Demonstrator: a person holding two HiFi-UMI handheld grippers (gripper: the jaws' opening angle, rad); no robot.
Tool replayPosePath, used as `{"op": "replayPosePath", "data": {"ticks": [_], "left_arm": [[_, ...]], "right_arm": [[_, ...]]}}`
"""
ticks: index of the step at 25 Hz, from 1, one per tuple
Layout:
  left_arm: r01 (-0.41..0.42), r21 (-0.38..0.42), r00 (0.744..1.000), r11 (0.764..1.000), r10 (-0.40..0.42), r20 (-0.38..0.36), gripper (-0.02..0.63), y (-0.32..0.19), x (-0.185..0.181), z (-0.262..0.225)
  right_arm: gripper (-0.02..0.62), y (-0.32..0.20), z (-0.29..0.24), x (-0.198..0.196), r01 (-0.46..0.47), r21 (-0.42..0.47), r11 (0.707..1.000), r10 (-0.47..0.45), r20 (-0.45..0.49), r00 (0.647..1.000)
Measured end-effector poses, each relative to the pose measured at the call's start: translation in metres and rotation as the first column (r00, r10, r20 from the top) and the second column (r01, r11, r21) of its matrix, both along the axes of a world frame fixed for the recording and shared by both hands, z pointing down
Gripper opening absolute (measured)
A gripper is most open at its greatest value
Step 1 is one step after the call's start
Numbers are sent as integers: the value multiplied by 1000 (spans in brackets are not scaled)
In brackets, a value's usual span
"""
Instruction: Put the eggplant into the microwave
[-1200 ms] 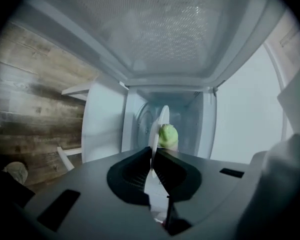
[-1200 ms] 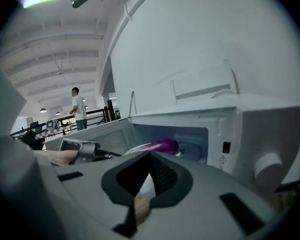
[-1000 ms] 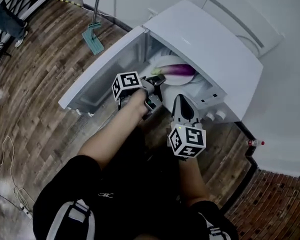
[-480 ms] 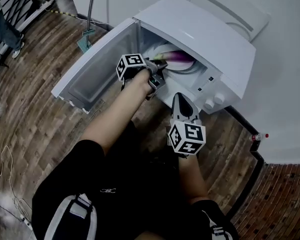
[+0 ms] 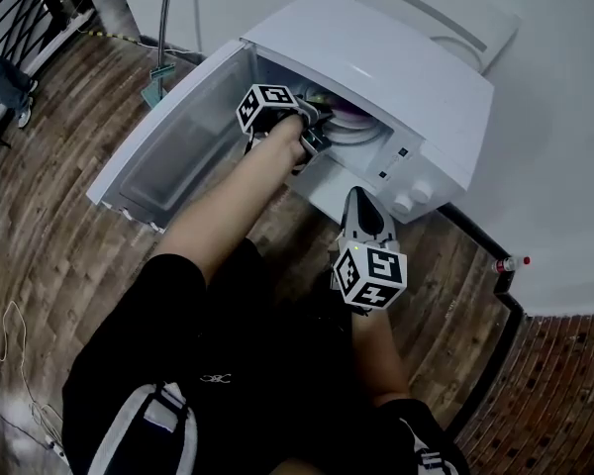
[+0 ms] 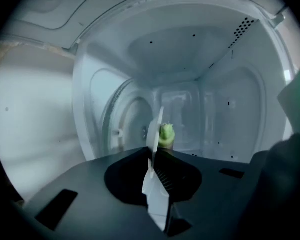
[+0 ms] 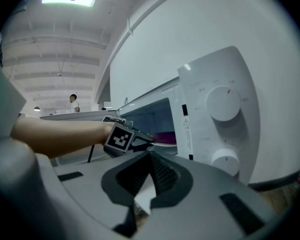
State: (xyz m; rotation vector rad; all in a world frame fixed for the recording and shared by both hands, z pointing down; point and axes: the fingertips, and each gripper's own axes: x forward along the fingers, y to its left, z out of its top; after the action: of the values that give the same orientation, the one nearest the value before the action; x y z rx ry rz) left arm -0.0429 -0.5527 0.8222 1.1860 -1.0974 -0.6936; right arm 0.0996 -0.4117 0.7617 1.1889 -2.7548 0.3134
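One white microwave (image 5: 406,67) stands with its door (image 5: 168,146) swung wide to the left, and two round knobs (image 7: 224,103) sit one above the other on its flat control panel. There are two grippers, each bearing one cube with square markers. The left gripper (image 5: 320,125) reaches into the smooth, pale cavity, its jaws pinched narrow on the thin rim of a single white plate (image 6: 155,129), seen edge-on between them. The one eggplant (image 6: 166,134) lies on that plate inside the microwave, its green stem end just past the jaws and its glossy purple body showing in the opening in the head view. The right gripper (image 5: 361,201) is outside, below the control panel, its ribbed dark jaws brought together with nothing between them. The floor (image 5: 69,216) is short wooden planks, meeting a patch of brick pattern (image 5: 554,404) at the lower right. A long-handled mop (image 5: 158,77) leans by the white wall, one small red-capped bottle (image 5: 508,263) lies near the wall's foot, and a thin cable (image 5: 10,334) loops over the planks.
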Motion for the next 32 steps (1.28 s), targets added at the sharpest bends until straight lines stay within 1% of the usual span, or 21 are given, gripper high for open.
{"op": "replayPosePath", "data": {"ticks": [3,4,6,9,13,15,17,18,19,20,21,22,23,24,25,26,28,29,30,31,32], "left_arm": [[-12,-14,999,1000,12,38,20,-4,-2,-2],[-21,-23,998,1000,23,64,20,-5,-3,-1],[-49,-50,989,998,56,140,28,-5,-5,2],[-69,-89,964,994,90,251,55,-2,-11,3],[-48,-127,935,991,89,342,152,2,-21,0],[-44,-144,914,989,98,393,205,3,-24,-3],[-54,-155,889,986,118,443,231,6,-27,-4],[-71,-159,869,985,139,474,239,7,-26,-4],[-99,-163,841,982,170,513,242,7,-25,-4],[-138,-169,800,976,210,561,242,7,-23,-3],[-180,-180,743,967,254,620,242,7,-21,-2],[-218,-197,669,956,293,683,242,7,-19,-1],[-246,-217,590,945,323,740,243,8,-19,0],[-263,-235,518,936,342,784,247,8,-19,1],[-270,-249,462,930,353,814,253,9,-19,2],[-272,-260,420,927,357,835,255,8,-20,3],[-264,-276,356,924,359,862,263,7,-22,5],[-256,-281,330,925,357,874,277,7,-24,5],[-246,-280,314,928,349,883,291,6,-26,6],[-236,-270,309,934,335,890,296,4,-28,5],[-222,-255,314,941,317,895,299,3,-30,5]], "right_arm": [[12,-1,-1,0,2,7,1000,-2,0,1000],[12,-1,-2,0,4,10,1000,-4,-1,1000],[12,-1,-2,0,6,15,1000,-6,-1,1000],[12,-2,-2,1,9,16,1000,-9,0,1000],[12,-2,-2,1,14,18,1000,-14,3,1000],[12,-2,-3,1,18,20,1000,-18,8,1000],[12,0,-3,0,23,23,999,-23,12,1000],[12,0,-3,-1,26,24,999,-26,13,1000],[12,0,-3,-2,29,24,999,-30,14,999],[13,1,-3,-4,33,24,999,-33,15,999],[13,1,-3,-5,36,23,999,-36,16,999],[12,1,-2,-6,39,21,999,-39,16,999],[12,2,-1,-7,41,19,999,-41,16,999],[12,2,0,-8,43,17,999,-43,15,999],[12,3,1,-8,45,14,999,-45,14,999],[12,3,1,-9,47,12,999,-47,13,999],[12,3,2,-10,49,12,999,-49,10,999],[13,4,2,-10,50,12,999,-50,8,999],[12,4,1,-11,51,14,999,-51,7,999],[12,5,1,-11,51,14,999,-51,6,999],[13,6,1,-11,52,15,999,-52,6,999]]}}
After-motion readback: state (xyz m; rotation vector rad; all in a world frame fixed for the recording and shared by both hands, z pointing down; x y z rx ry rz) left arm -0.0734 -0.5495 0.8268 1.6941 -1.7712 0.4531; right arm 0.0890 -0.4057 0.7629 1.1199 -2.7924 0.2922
